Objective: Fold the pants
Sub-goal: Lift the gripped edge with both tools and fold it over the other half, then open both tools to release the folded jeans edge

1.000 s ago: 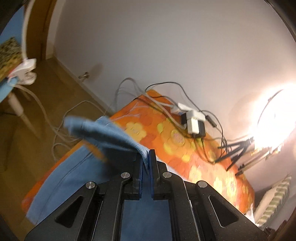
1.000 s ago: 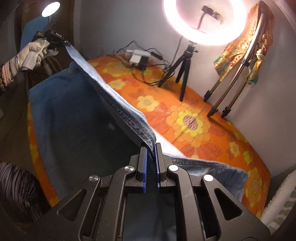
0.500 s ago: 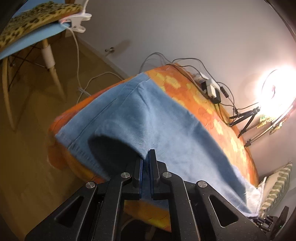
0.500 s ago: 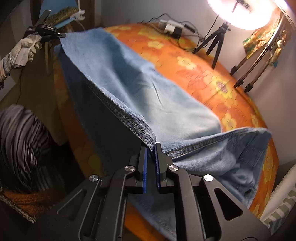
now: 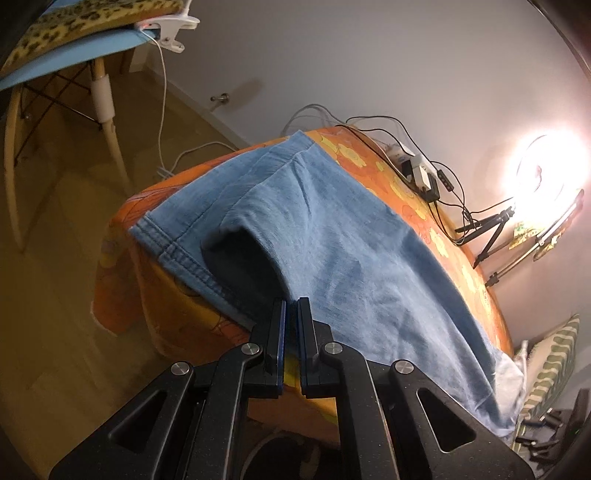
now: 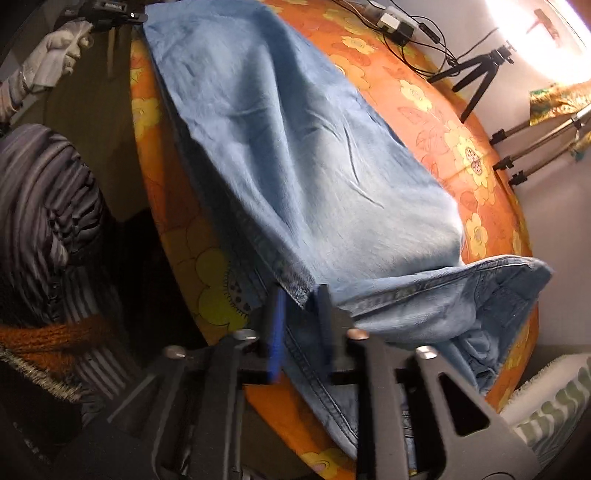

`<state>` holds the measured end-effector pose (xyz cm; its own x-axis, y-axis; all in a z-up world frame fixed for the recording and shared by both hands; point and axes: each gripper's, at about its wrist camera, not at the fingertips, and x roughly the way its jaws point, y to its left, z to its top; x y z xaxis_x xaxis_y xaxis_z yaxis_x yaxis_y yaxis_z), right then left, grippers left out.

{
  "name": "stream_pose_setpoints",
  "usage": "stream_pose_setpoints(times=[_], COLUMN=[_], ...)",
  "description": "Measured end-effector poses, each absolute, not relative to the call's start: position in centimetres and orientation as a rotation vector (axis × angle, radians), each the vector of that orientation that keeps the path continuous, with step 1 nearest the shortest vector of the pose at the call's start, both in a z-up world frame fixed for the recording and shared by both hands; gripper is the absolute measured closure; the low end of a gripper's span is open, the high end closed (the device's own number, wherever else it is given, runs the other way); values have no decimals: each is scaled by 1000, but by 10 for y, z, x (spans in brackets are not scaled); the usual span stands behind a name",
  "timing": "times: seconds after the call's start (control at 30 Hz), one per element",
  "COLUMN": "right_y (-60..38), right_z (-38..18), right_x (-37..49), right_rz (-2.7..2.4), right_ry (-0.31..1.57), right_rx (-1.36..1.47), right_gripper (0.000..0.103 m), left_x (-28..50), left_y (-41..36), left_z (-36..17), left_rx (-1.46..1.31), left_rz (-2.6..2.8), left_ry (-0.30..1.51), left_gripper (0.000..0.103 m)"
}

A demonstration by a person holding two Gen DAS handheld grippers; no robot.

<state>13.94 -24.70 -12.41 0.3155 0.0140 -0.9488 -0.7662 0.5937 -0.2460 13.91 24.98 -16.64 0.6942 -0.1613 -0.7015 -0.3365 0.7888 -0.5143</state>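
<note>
Light blue jeans [image 5: 332, 229] lie lengthwise on the table under an orange flowered cloth [image 5: 122, 288], one leg folded over the other. My left gripper [image 5: 290, 306] is shut on the upper leg's hem corner at the table's near edge, where the leg opening gapes dark. In the right wrist view the jeans [image 6: 295, 147] run from the waistband end at lower right to the far hem. My right gripper [image 6: 299, 295] is opening, and the denim edge sits loose between its parted jaws. The left gripper [image 6: 110, 14] shows at top left, held by a gloved hand [image 6: 55, 51].
A power strip [image 5: 417, 173] with tangled cables, a lit ring light [image 5: 546, 177] and tripod legs [image 6: 472, 81] stand along the table's far side. A blue chair [image 5: 74, 55] stands on the wooden floor. A striped sleeve [image 6: 40, 221] is at left, a striped pillow [image 5: 550, 365] at right.
The lifted jeans leg came over and down onto the other leg. Both grippers sank toward the table's near edge. The right jaws, shut on the denim before, have parted.
</note>
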Motion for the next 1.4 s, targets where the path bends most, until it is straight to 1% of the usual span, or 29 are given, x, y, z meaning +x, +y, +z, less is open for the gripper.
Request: stream_pose_setpoints(times=[0.03,0.07,0.1,0.2,0.27,0.33,0.47,0.57,0.8,0.87,0.93,1.0,1.1,1.13,1.23,1.3,1.37,1.4], right_y=[-243,-239,-233,-213,-194,-170,-110,-59,54,70,85,96,110,113,121,126,133,138], right_z=[-115,-105,-93,-65,-52,-47,-55,-73,-139,-152,-162,-169,-176,-178,-180,-183,-185,-186], right_x=[140,141,143,163,184,206,258,295,359,367,370,370,370,371,378,387,394,397], right_rz=[611,629,651,683,696,711,752,786,793,794,801,809,819,816,804,802,799,800], right_ry=[1131,1112,1088,1007,955,917,874,876,950,968,979,983,983,981,987,1003,1014,1016], right_rx=[-790,-781,-765,-701,-643,-586,-481,-412,-418,-411,-415,-434,-469,-477,-474,-439,-410,-398], right_gripper=[58,52,48,40,37,36,36,36,36,36,36,36,36,36,36,36,36,36], left_x=[139,141,141,145,146,147,149,149,159,163,163,159,163,161,161,162,163,163], left_y=[251,253,255,259,263,271,285,288,292,291,283,273,281,283,287,289,288,287], left_z=[-168,-168,-169,-167,-164,-163,-166,-169,-179,-179,-170,-164,-184,-185,-185,-186,-183,-181], left_rx=[-682,-693,-702,-737,-755,-796,-877,-907,-974,-944,-822,-697,-788,-796,-799,-803,-775,-762], left_rz=[95,91,93,86,102,121,146,159,208,246,316,362,318,318,325,331,332,330], left_ry=[810,809,805,792,780,759,729,714,666,650,609,561,624,603,600,598,594,590], left_gripper=[97,90,88,84,69,64,64,64,64,64,66,66,67,67,72,83,91,93])
